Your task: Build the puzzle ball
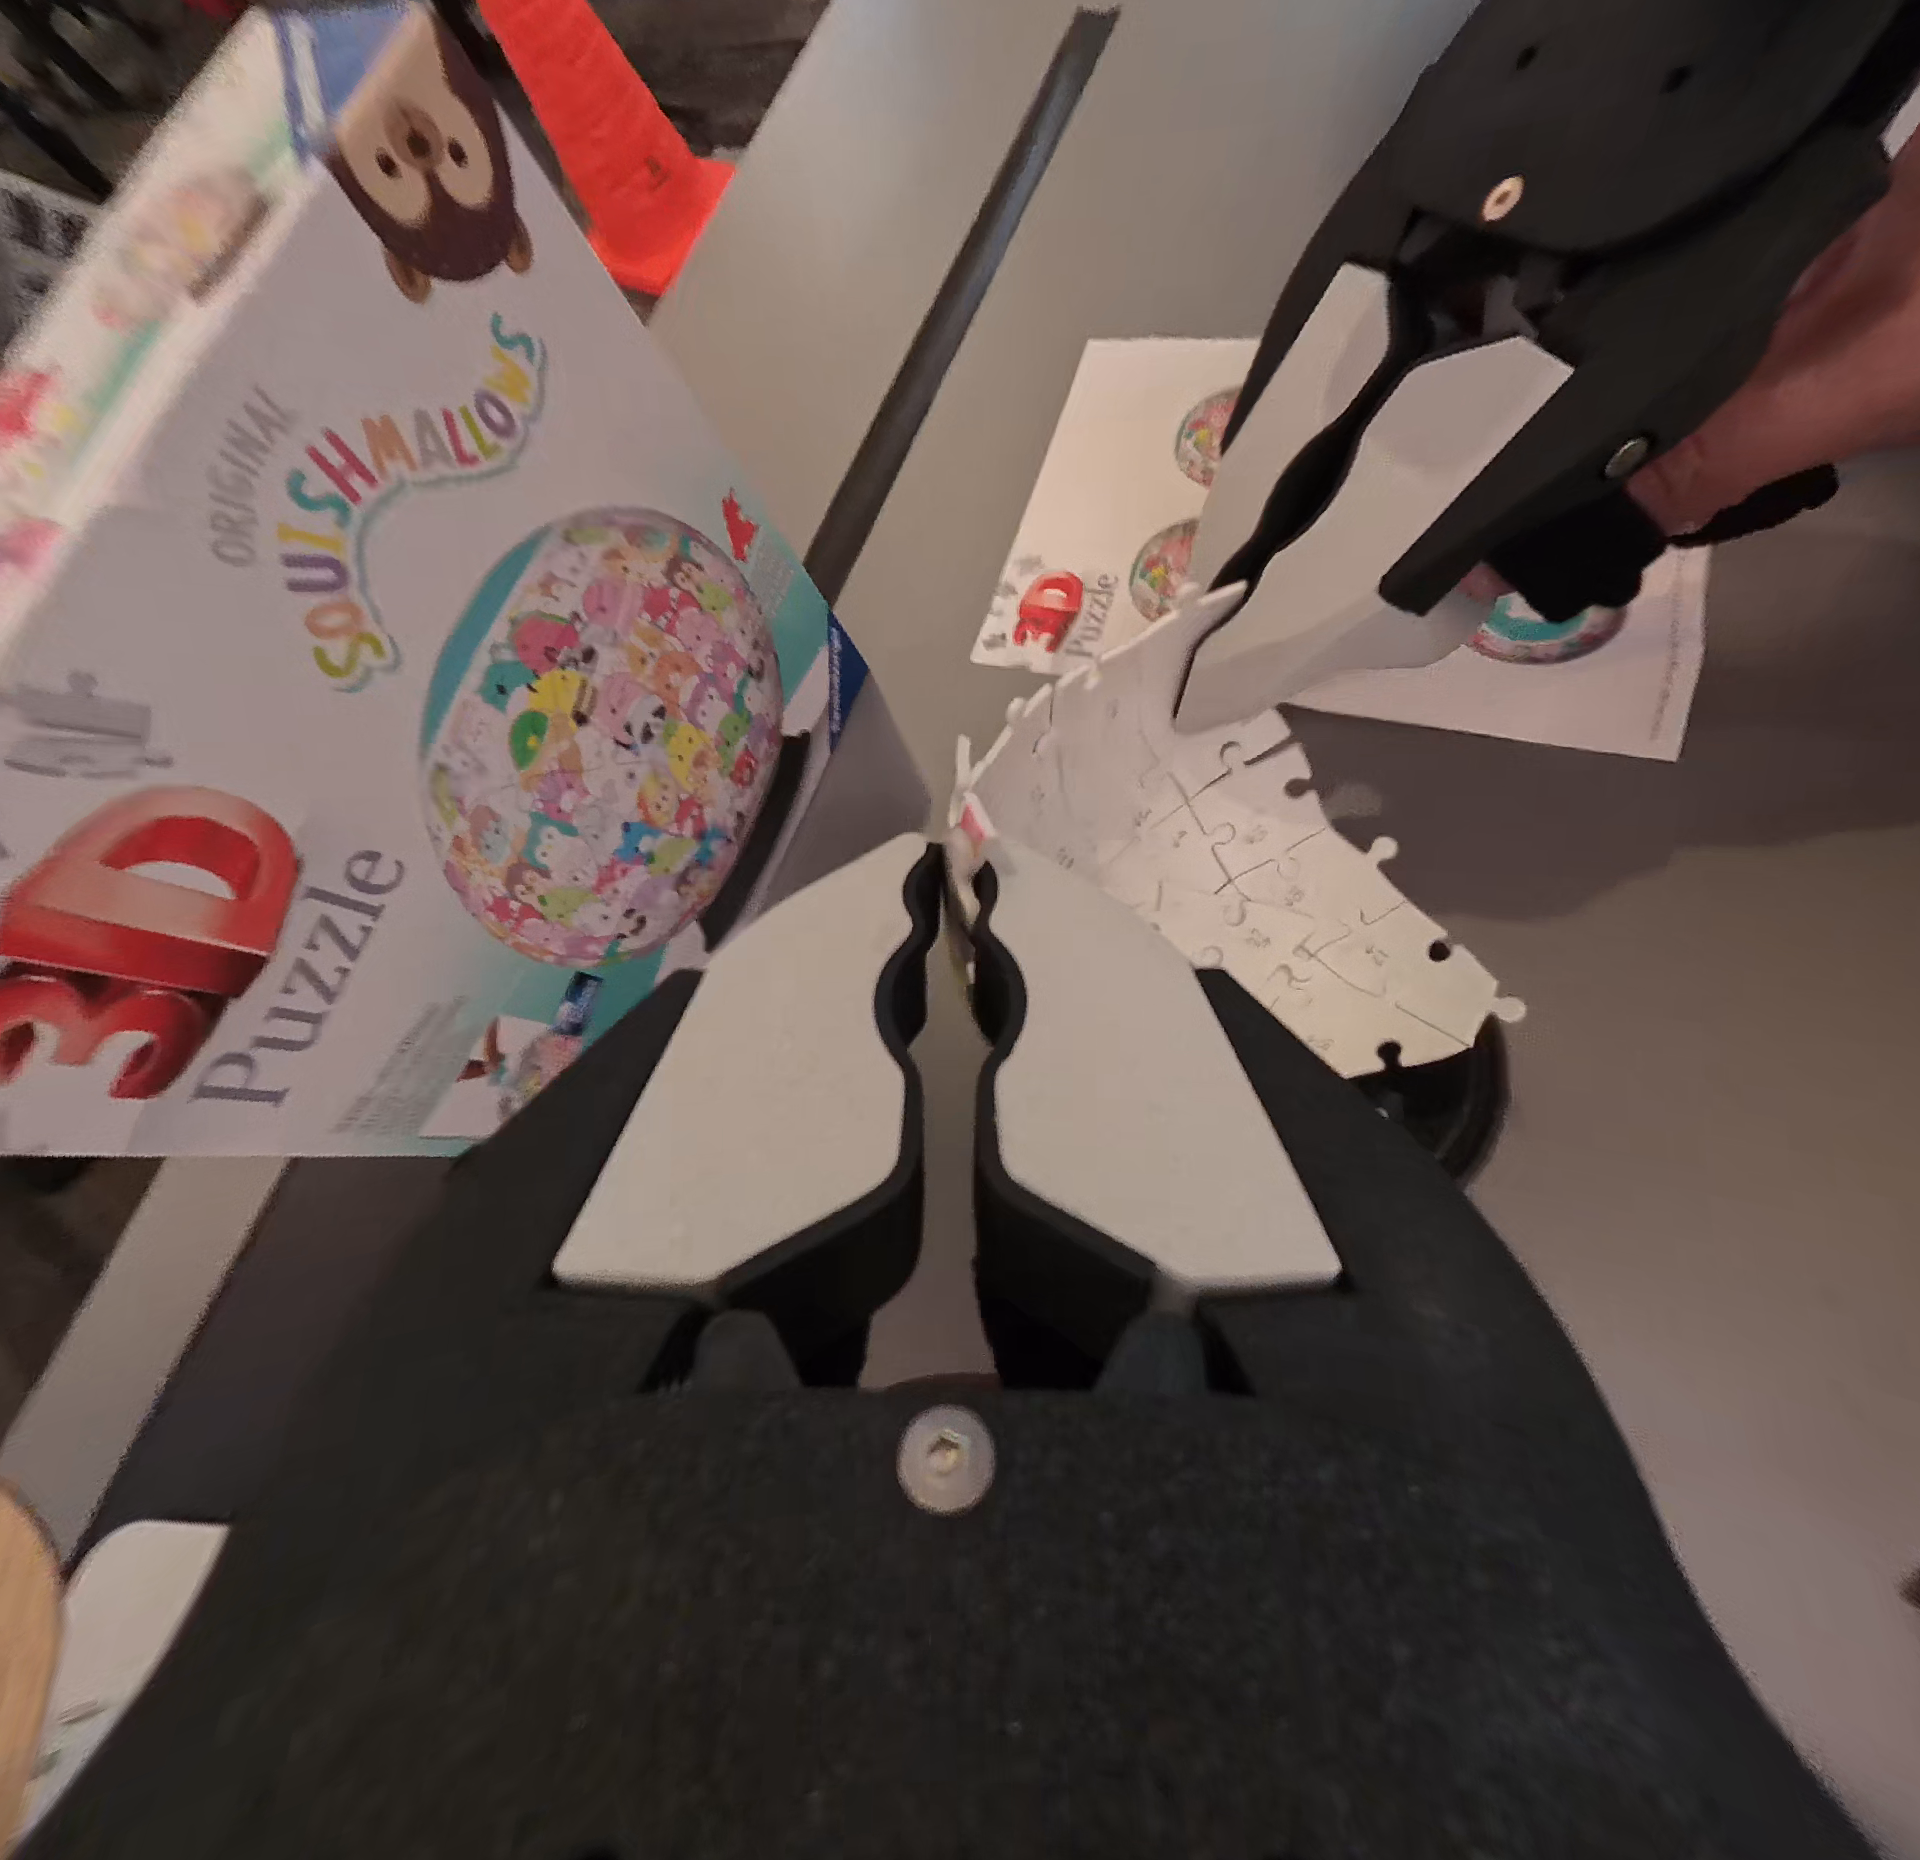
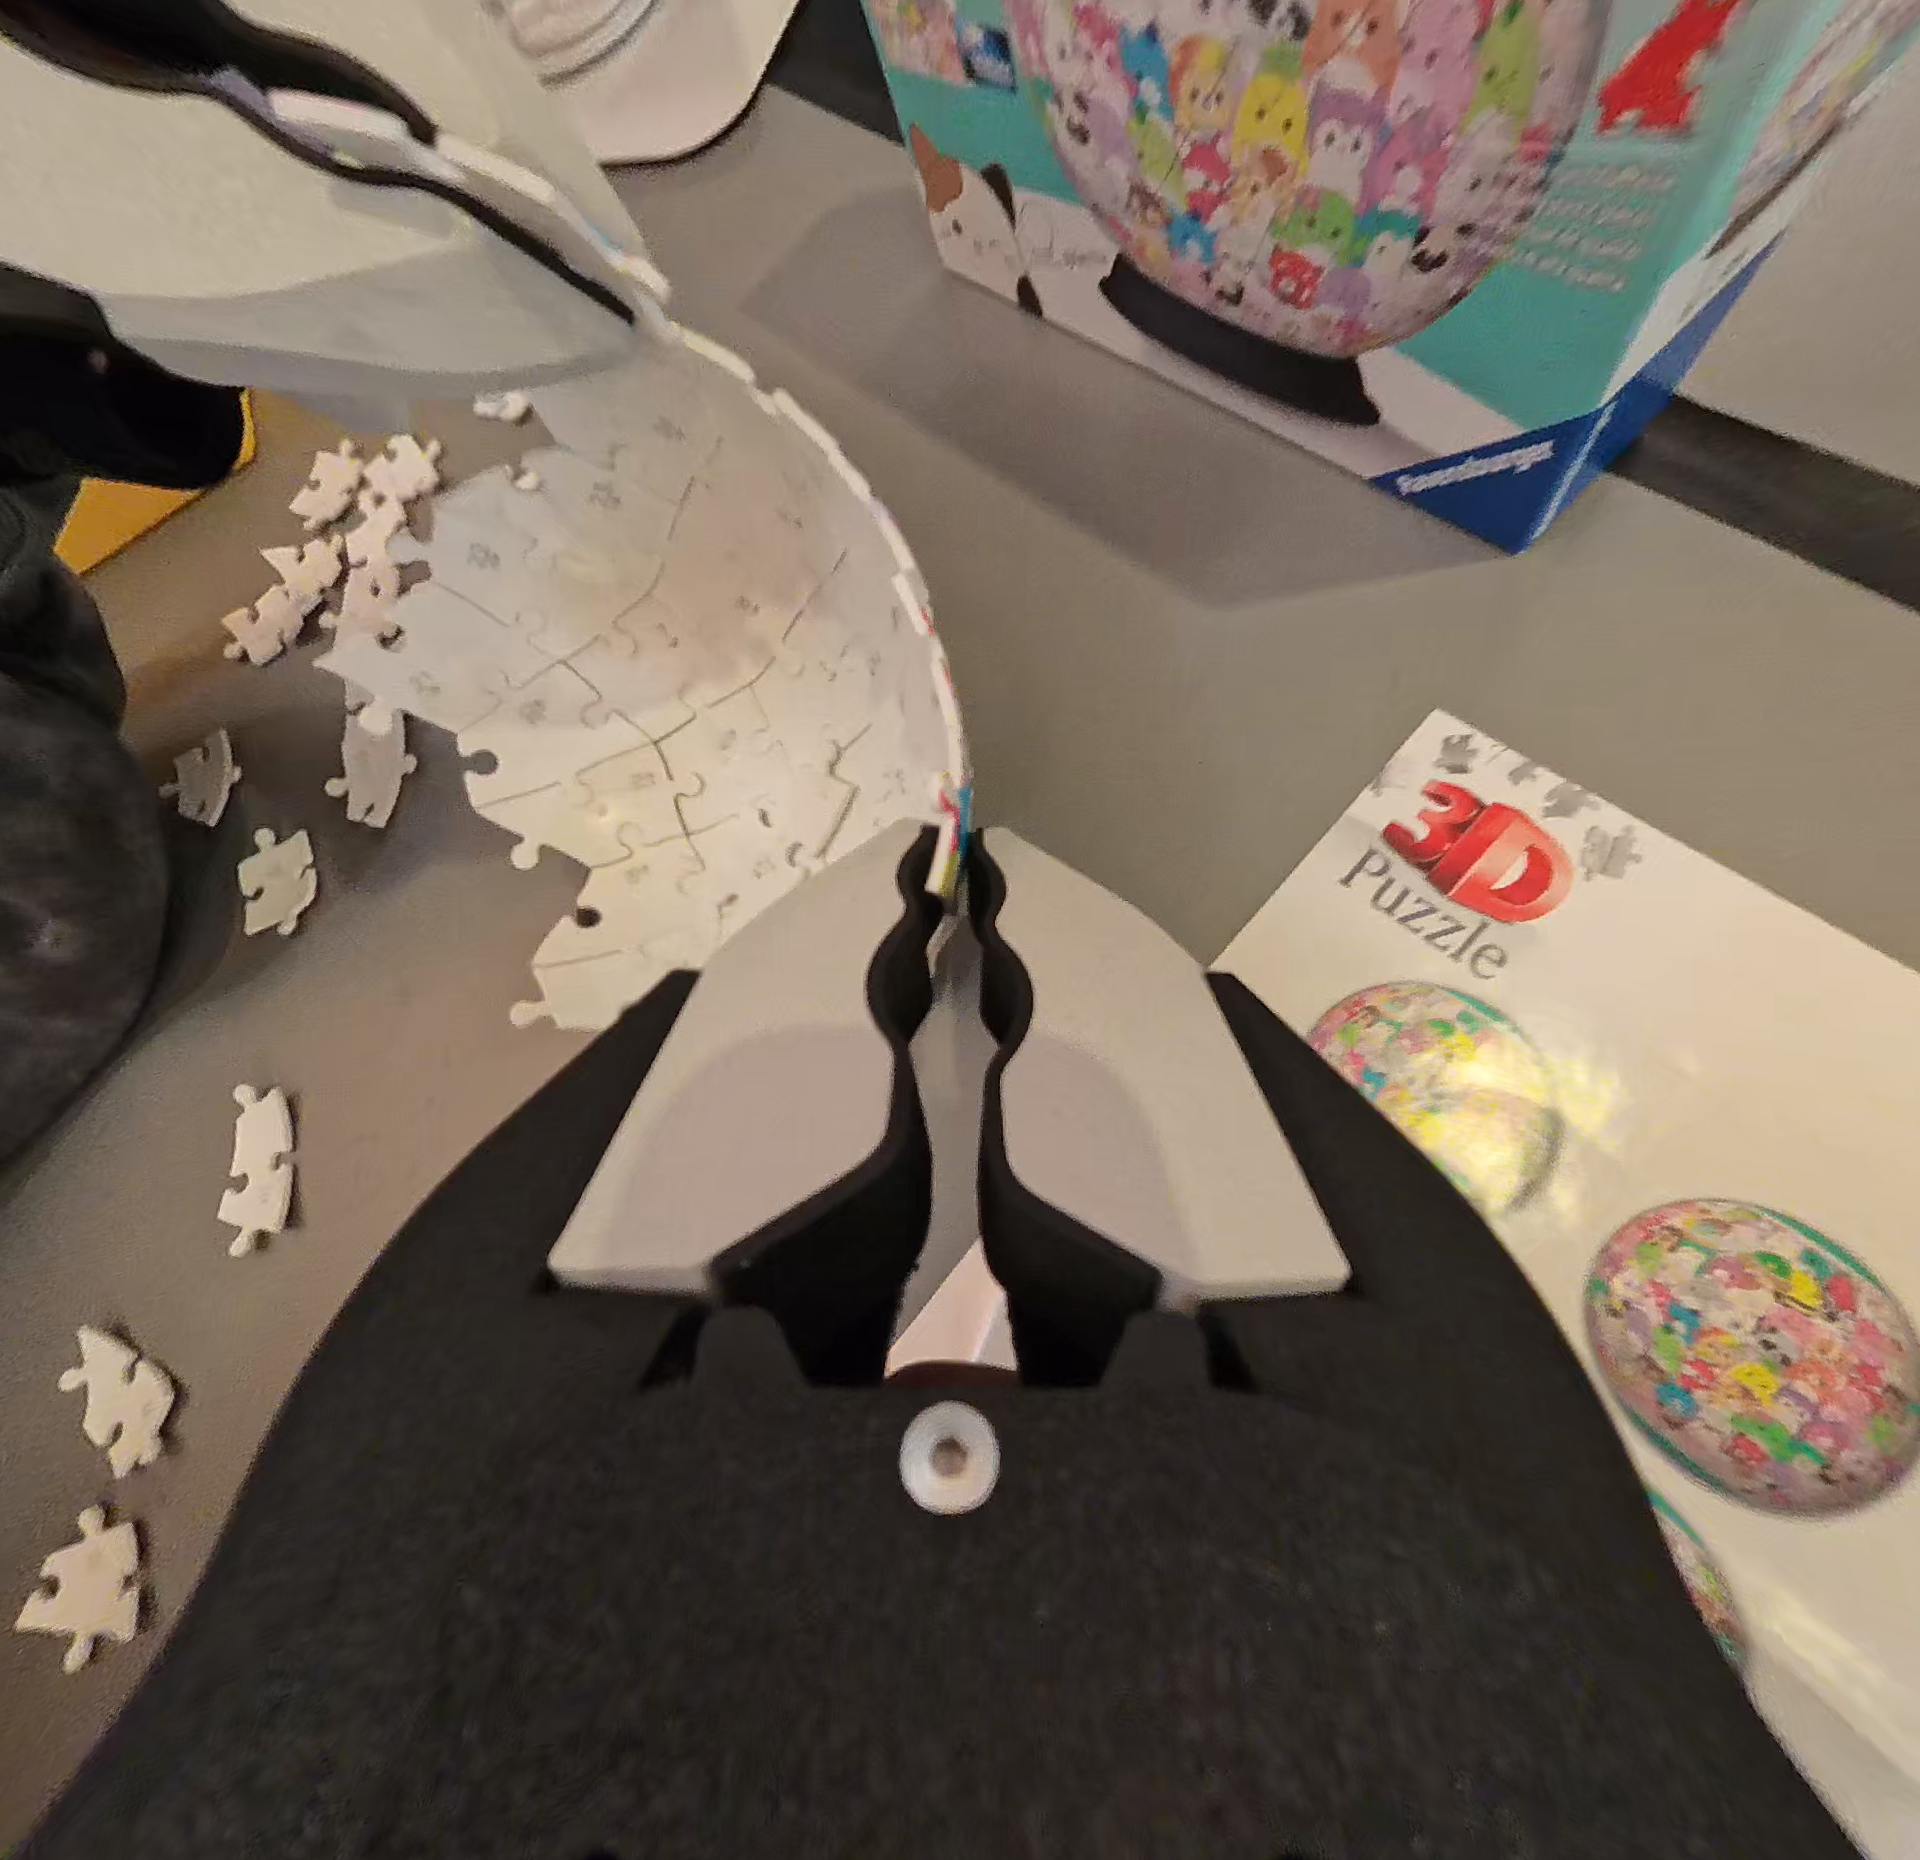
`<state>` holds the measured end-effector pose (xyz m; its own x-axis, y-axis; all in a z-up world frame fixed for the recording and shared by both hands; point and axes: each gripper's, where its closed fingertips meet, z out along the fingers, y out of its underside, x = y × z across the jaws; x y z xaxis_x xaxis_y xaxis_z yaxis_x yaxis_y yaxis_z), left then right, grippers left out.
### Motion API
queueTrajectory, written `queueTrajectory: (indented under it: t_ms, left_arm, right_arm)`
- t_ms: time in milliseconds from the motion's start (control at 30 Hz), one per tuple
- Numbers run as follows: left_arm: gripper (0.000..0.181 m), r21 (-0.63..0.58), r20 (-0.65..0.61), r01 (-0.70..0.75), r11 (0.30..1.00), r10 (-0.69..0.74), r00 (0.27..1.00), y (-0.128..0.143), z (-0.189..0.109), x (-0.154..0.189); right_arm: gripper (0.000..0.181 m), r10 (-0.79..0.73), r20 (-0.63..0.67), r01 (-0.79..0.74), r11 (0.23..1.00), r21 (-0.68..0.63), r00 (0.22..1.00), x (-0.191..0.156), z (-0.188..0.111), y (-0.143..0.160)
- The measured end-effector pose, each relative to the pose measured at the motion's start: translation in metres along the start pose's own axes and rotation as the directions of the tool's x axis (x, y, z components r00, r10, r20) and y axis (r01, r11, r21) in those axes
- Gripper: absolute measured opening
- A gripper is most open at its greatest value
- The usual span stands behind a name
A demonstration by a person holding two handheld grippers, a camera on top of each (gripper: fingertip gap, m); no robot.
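Both tools pinch the rim of the half-built puzzle ball shell (image 2: 665,667): the left tool (image 1: 961,860) and the right tool (image 2: 951,854) are each nearly closed on its edge. Loose pieces (image 2: 312,574) lie at nine o'clock on the grey counter (image 2: 1143,615); the puzzle box (image 2: 1351,200) is cut off at twelve, blurred.

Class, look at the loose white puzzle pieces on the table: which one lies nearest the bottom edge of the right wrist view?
The loose piece at the far lower left, below its neighbour; every other loose piece lies higher in that view.

Printed lettering on puzzle box (image 1: 343,667) and instruction sheet (image 2: 1621,1031); wording withheld.
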<state>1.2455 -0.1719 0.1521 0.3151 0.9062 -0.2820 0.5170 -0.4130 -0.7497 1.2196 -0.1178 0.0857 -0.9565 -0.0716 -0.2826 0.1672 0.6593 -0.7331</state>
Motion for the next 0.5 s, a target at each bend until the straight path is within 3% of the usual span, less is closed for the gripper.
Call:
queueTrajectory:
  t_ms: [200, 500]
  left_arm:
    - [0.002, 0.134, 0.204, -0.146, 0.980, 0.117, 0.972, -0.035, -0.018, -0.012]
    - [0.003, 0.143, 0.546, -0.405, 0.903, 0.270, 0.793, -0.081, -0.065, -0.019]
  right_arm:
    - [0.003, -0.123, -0.137, 0.144, 0.978, 0.149, 0.983, 0.009, -0.023, -0.035]
    - [0.003, -0.284, -0.315, 0.388, 0.854, 0.346, 0.906, -0.001, -0.060, -0.095]
